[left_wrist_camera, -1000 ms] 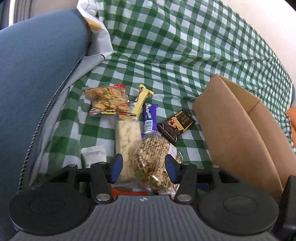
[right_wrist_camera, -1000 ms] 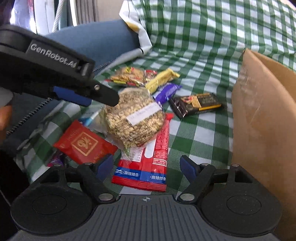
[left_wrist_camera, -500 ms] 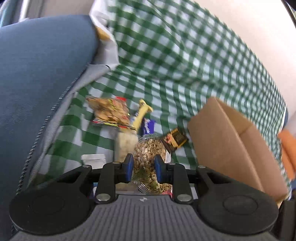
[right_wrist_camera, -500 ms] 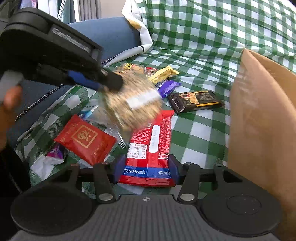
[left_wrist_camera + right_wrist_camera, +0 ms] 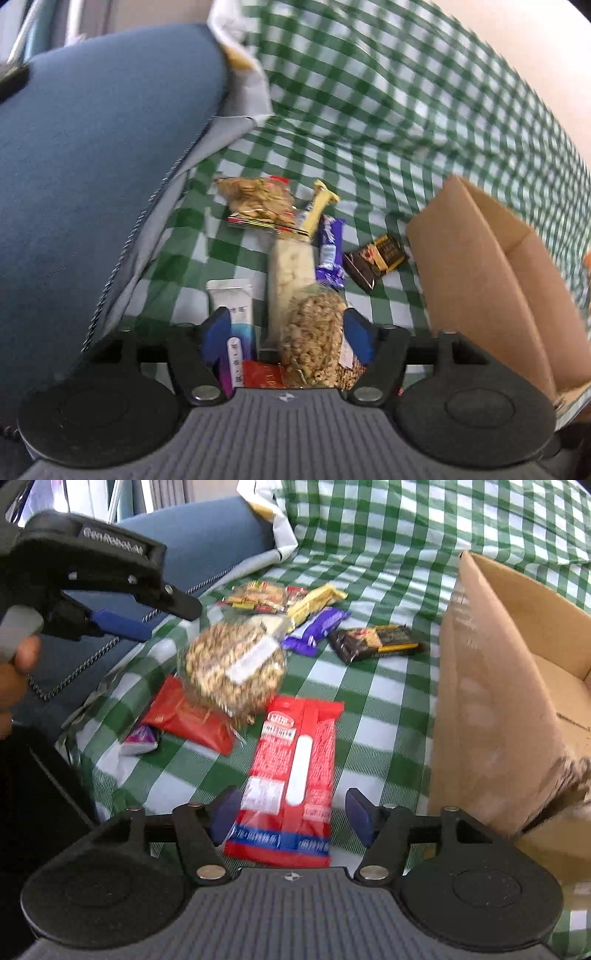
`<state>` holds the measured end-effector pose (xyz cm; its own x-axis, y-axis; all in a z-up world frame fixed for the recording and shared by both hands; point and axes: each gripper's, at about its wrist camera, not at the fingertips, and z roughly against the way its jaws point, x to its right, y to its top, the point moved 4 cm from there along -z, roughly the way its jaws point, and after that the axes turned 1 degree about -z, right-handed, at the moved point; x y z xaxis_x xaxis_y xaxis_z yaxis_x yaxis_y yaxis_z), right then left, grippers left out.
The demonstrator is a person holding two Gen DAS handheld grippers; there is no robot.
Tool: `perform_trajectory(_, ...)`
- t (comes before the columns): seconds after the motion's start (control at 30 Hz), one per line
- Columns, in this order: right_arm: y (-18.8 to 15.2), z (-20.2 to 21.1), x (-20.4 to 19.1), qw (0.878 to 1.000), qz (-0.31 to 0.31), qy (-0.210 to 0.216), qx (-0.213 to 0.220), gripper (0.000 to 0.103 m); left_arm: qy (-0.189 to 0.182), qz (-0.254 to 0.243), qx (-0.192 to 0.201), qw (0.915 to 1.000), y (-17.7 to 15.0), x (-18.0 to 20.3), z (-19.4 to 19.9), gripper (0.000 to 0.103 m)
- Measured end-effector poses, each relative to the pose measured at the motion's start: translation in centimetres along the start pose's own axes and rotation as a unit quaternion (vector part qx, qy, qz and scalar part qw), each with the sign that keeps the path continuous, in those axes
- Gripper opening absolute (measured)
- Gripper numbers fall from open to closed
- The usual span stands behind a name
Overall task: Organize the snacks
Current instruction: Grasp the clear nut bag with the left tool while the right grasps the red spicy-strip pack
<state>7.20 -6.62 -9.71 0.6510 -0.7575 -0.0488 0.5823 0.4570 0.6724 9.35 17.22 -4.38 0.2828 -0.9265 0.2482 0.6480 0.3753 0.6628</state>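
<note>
The right gripper [image 5: 291,818] is opening around a red snack packet [image 5: 291,775] lying flat on the checked cloth [image 5: 376,709], pads clear of it. Beyond, the left gripper [image 5: 286,334] is opening too, a bag of nuts [image 5: 314,343] loose between its jaws. The cardboard box [image 5: 491,686] stands right.

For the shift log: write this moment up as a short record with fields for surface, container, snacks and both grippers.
surface: green checked cloth
container: open cardboard box, at the right of the snacks
bag of nuts: lying on the red packet
left gripper: jaws opening, bag of nuts between them, not gripped
right gripper: jaws opening, long red packet between them, pads not touching it
other snacks: purple bar, dark bar, yellow bar
</note>
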Motion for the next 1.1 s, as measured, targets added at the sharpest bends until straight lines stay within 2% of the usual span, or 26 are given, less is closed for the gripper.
perform_trajectory(0.17,0.2,-1.2,0.4,1.000,-0.011,0.007,-0.005,0.068,0.017,-0.080,-0.019,0.9965,-0.8,2.6,-2.1,0.083)
perform_trajectory(0.4,0.3,-2.4,-0.1,1.000,0.007,0.007,-0.007,0.069,0.025,-0.127,-0.031,0.9911,-1.7,4.3,-3.7,0.084)
perform_trajectory(0.6,0.2,-2.2,0.1,1.000,0.011,0.008,-0.004,0.068,0.028,-0.145,-0.042,0.9881,-2.2,5.2,-4.7,0.085)
perform_trajectory(0.83,0.1,-1.8,-0.3,1.000,0.022,0.008,0.003,0.052,0.032,-0.153,-0.042,0.9869,-2.3,5.4,-4.9,0.085)
perform_trajectory(1.1,0.3,-1.1,0.2,1.000,0.018,-0.004,0.009,0.048,0.042,-0.167,-0.044,0.9841,-2.6,5.6,-5.0,0.085)
